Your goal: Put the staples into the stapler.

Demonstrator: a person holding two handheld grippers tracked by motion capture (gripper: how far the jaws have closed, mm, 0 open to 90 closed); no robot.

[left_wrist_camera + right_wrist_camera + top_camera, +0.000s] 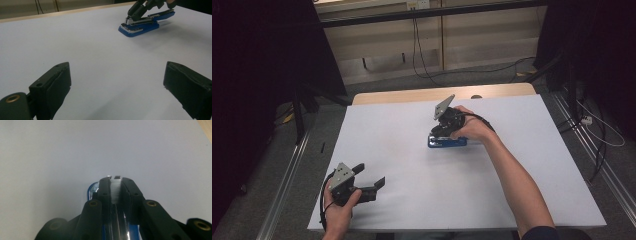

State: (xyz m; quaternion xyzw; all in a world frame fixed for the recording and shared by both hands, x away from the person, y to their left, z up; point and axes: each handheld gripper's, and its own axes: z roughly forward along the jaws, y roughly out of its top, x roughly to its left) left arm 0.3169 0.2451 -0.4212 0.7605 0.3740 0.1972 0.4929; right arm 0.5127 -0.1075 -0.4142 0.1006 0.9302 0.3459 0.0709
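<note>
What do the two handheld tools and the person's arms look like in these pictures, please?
Both tools are black, each topped by a grey three-cornered plate. The left tool has two blocky jaws with flat dark pads and brass-coloured pivot rings, and a black cable loops by the hand. The right tool trails a black cable too. A dark sleeve edge shows at the right elbow.

Dim, even overhead light fell on the white tabletop (412, 150) in the high view, while the room's edges sank into near black. Shadows under the blue stapler (140, 26) were soft and faint in the left gripper view, where its chrome caught a small glint. In the right gripper view the metal strip between the right gripper (116, 183) fingers (103, 190) glared white, and the nearest black parts were blurred.
</note>
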